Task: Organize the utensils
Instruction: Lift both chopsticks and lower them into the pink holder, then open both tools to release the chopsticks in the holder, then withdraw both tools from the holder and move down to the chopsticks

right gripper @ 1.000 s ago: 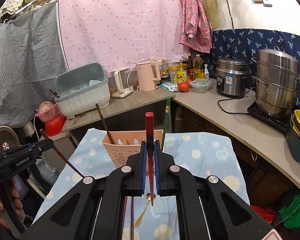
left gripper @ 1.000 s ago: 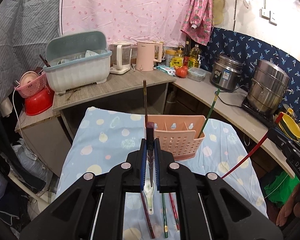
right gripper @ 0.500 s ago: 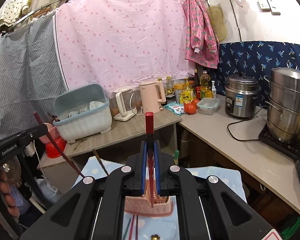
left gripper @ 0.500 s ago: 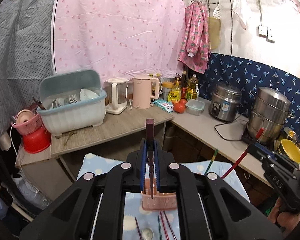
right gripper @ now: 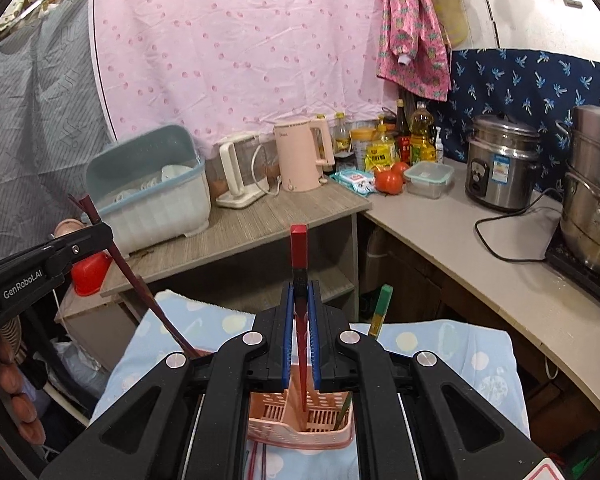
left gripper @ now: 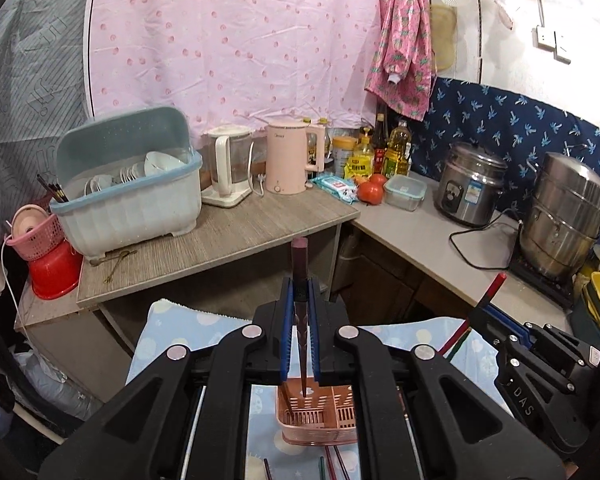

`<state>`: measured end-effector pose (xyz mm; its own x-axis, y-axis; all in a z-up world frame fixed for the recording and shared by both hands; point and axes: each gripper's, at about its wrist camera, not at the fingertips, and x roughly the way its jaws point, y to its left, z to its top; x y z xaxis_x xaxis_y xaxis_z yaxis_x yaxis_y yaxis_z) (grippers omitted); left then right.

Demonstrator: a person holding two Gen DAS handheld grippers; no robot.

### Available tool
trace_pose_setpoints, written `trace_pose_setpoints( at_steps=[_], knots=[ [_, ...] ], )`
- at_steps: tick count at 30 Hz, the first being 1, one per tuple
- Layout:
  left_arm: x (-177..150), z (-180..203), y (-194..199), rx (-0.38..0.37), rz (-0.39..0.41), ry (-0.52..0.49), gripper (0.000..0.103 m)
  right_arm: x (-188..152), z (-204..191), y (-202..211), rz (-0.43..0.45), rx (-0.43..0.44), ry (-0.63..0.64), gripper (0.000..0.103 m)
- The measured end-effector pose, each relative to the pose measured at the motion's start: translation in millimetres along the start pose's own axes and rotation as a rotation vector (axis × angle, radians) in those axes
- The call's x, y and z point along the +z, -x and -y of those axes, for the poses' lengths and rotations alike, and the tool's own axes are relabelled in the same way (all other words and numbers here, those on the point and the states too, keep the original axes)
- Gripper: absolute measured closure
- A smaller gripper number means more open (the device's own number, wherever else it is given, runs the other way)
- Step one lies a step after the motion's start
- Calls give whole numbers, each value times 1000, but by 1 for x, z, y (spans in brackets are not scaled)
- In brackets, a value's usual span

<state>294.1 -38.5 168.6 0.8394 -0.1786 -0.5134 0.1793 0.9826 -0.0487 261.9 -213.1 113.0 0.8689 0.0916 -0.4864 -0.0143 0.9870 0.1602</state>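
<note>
Two black two-finger grippers, each closed on one chopstick. Left gripper: blue pads clamped on dark maroon chopstick, upright, lower tip over left compartment of pink perforated plastic utensil basket. Right gripper: pads clamped on red chopstick, tip down over middle part of same basket, which compartment not certain. Green-topped chopstick already standing tilted in right compartment. Basket on pale blue spotted tablecloth; several loose chopsticks flat on cloth just in front of basket. Farther back, grey wooden counter with pale blue dish rack and pink electric kettle.
</note>
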Motion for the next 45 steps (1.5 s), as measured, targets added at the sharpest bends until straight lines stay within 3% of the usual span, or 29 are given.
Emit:
trace_pose_setpoints(
  at_steps=[8,19,21,23,26,45],
  knots=[
    [-18,-12,-26,21,-52,17,96,-19,11,-21,-56,-26,-13,96],
    [-30,-15,-38,36,-76,24,95,-31,16,-20,-60,-66,-8,94],
    [-30,-15,-36,43,-67,24,88,-31,16,-18,-54,-76,-7,87],
    [-31,-15,-34,47,-59,24,74,-31,17,-12,-37,-86,-11,70],
    [-32,-15,-29,59,-41,27,60,-32,18,-3,-16,-94,-17,63],
    [-73,-4,33,15,-55,23,57,-78,-3,84,21,-100,30,59]
  ],
)
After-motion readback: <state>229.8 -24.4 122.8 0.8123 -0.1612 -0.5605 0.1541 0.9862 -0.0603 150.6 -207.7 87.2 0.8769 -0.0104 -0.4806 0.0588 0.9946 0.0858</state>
